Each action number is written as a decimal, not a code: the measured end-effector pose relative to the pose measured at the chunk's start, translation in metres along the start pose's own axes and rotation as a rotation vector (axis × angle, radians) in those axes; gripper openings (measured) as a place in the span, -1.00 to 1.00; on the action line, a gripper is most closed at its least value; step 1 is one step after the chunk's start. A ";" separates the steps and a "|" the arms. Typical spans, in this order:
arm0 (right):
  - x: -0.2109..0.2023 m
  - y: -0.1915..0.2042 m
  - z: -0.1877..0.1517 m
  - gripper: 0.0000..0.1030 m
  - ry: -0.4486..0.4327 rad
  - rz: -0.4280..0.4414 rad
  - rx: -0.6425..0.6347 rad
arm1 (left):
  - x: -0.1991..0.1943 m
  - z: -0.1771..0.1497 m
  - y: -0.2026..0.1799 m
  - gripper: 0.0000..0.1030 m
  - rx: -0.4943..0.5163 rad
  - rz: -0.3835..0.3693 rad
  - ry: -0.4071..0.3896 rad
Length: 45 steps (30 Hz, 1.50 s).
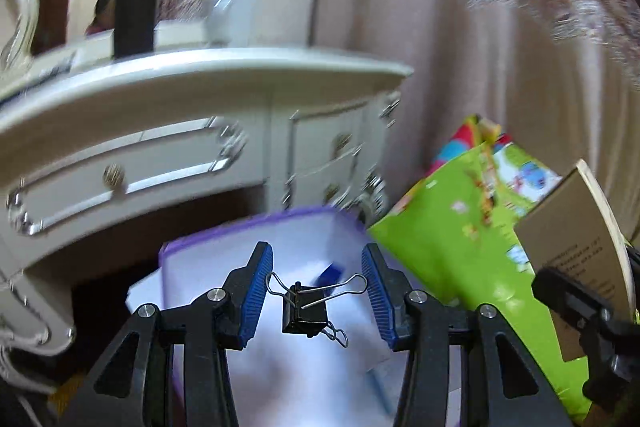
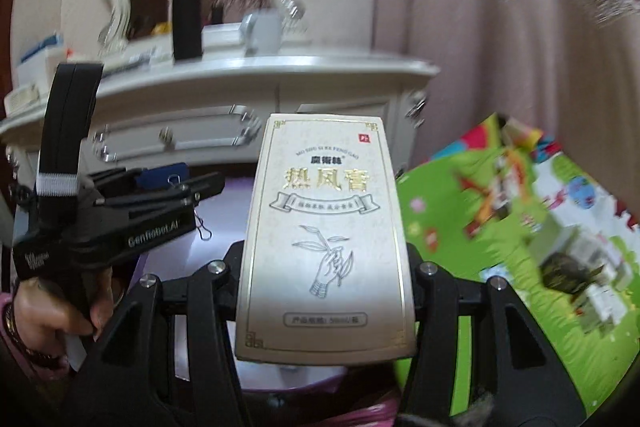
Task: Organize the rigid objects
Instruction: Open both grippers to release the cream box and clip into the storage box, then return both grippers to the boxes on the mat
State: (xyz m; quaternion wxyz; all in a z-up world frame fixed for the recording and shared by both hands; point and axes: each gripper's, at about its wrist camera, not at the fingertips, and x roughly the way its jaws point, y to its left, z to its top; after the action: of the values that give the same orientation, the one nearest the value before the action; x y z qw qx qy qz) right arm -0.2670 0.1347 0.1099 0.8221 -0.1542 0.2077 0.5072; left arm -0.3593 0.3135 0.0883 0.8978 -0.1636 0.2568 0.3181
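Observation:
A black binder clip [image 1: 303, 311] hangs between the blue pads [image 1: 256, 291] of my left gripper [image 1: 317, 267], which is shut on its spread wire handles. It hovers over a white bin with a purple rim [image 1: 248, 225]. My right gripper [image 2: 326, 259] is shut on an upright white carton with gold lettering [image 2: 324, 227], its fingers gripping the carton's sides. In the left wrist view the carton's tan side [image 1: 572, 259] and the right gripper [image 1: 580, 307] show at the right edge. The right wrist view has the left gripper [image 2: 192, 183] at its left, held by a hand [image 2: 44, 311].
A white dressing table [image 1: 200, 79] with drawers and a mirror stands behind the bin; a black bottle [image 2: 187, 11] and a grey cup [image 2: 262, 33] sit on it. A green patterned play mat [image 2: 500, 227] covers the floor to the right. A pink curtain [image 1: 480, 67] hangs behind.

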 end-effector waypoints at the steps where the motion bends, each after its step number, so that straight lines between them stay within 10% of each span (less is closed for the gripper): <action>1: 0.009 0.005 -0.003 0.07 0.023 0.013 -0.011 | 0.005 -0.004 0.007 -0.08 -0.007 0.009 0.024; 6: 0.044 0.026 -0.015 0.08 0.112 0.061 -0.054 | 0.024 -0.019 0.026 -0.01 -0.025 0.034 0.108; 10: 0.055 0.031 -0.022 0.33 0.153 0.071 -0.056 | 0.034 -0.024 0.031 0.76 -0.047 0.059 0.153; 23: 0.003 -0.091 -0.051 0.71 0.169 -0.121 0.226 | 0.039 -0.030 -0.022 0.79 -0.029 -0.044 0.229; 35: -0.118 -0.284 -0.191 0.76 0.338 -0.555 0.780 | 0.071 -0.058 -0.288 0.83 0.462 -0.462 0.322; 45: -0.087 -0.363 -0.186 0.72 0.430 -0.588 0.606 | 0.136 -0.071 -0.394 1.00 0.495 -0.399 0.367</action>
State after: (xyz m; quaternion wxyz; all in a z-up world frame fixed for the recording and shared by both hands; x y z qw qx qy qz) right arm -0.0100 -0.1776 0.0078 0.8772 -0.0611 0.4592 0.1259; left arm -0.0360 0.0547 0.0049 0.8936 -0.0426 0.4457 0.0301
